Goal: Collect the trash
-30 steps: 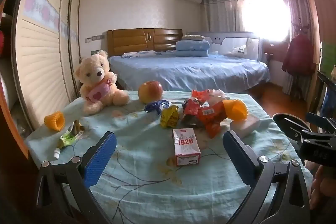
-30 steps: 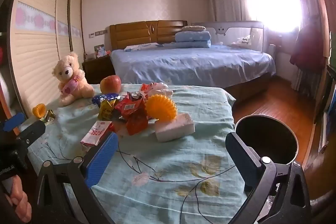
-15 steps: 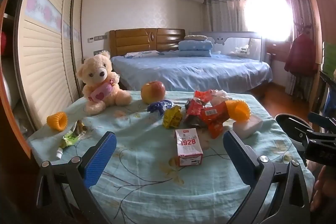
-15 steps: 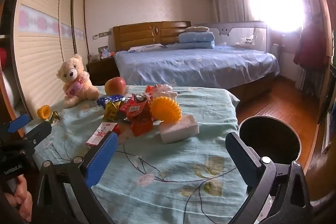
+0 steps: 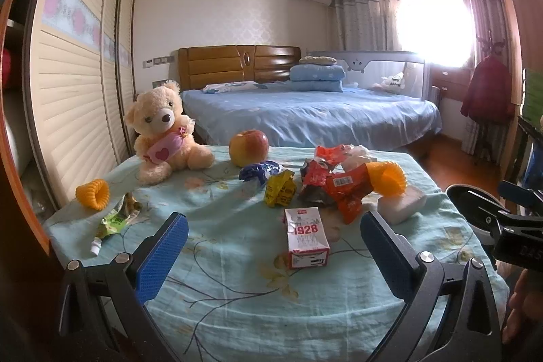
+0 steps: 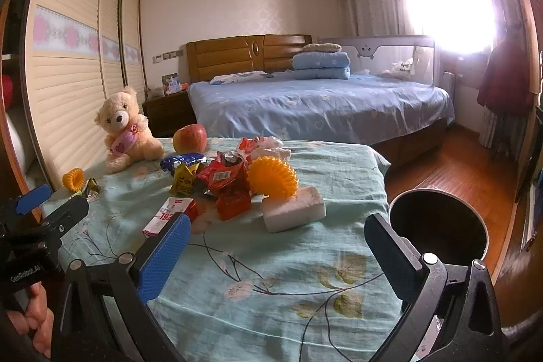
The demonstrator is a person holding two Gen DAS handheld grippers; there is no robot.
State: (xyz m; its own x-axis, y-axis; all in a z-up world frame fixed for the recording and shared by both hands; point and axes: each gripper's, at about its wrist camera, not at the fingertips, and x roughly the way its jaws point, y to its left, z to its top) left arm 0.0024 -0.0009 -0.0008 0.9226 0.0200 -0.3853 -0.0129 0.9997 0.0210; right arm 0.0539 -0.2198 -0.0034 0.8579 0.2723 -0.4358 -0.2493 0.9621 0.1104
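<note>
Trash lies on a table under a light-blue flowered cloth [image 5: 237, 277]: a white and red "1928" carton [image 5: 307, 238], red wrappers [image 5: 342, 188], a yellow wrapper [image 5: 280, 188], a blue wrapper [image 5: 259, 172], a green pouch [image 5: 117, 219] at the left edge and a white foam block [image 6: 293, 209]. My left gripper [image 5: 269, 248] hovers open just before the carton, nothing between its fingers. My right gripper [image 6: 276, 246] is open near the table's front right, empty. A dark round bin [image 6: 437, 222] stands beside the table's right side.
A teddy bear [image 5: 163, 131], an apple [image 5: 247, 146] and two orange spiky toys [image 5: 93, 194] [image 6: 271, 177] also rest on the table. Behind it is a blue bed [image 6: 319, 104]; a wardrobe [image 5: 68, 83] lines the left wall. Wooden floor [image 6: 451, 168] lies to the right.
Both views have shifted slightly rightward and upward across the table; the items appear a little further left and lower than before. Both grippers stay open and empty.
</note>
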